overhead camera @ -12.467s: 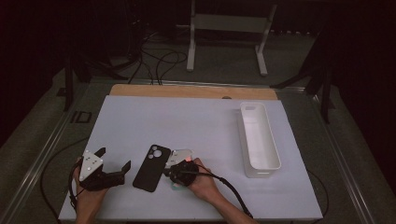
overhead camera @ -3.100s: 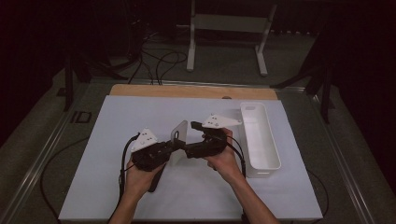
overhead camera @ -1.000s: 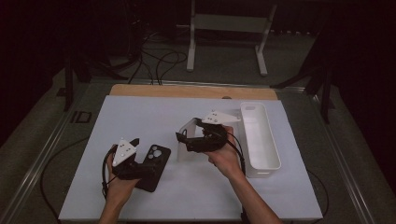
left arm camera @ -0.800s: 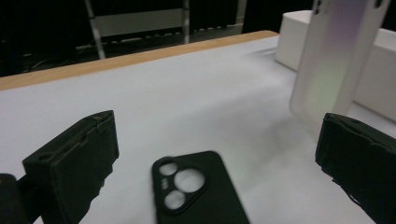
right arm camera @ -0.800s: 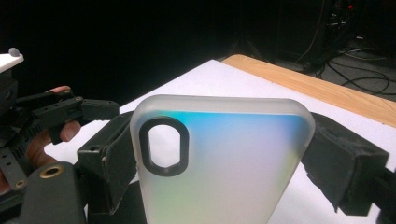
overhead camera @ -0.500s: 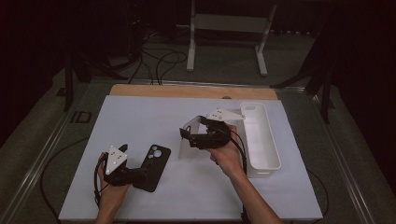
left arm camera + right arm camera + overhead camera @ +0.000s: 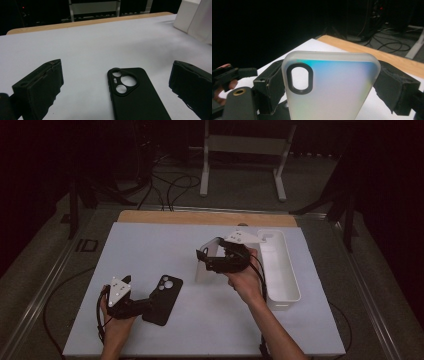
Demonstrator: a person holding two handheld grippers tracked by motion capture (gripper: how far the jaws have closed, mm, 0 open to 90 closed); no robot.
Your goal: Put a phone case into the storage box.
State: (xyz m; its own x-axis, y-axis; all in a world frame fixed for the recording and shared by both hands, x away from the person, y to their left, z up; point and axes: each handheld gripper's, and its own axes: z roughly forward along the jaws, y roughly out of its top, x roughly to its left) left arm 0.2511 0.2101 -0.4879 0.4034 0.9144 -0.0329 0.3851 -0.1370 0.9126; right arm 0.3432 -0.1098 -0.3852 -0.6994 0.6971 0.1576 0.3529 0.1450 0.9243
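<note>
Left gripper [image 7: 145,304] has backed off near-left, jaws wide, black case [image 7: 163,299] left on desk [image 7: 150,250]; right gripper [image 7: 205,260] jaws hold translucent case [image 7: 332,87] lifted toward the white tray [image 7: 285,270].

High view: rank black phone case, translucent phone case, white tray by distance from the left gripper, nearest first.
From the left gripper:
1. Black phone case, flat on the table just to its right.
2. Translucent phone case, upright in the right gripper, mid-table.
3. White tray, at the right side.
</note>
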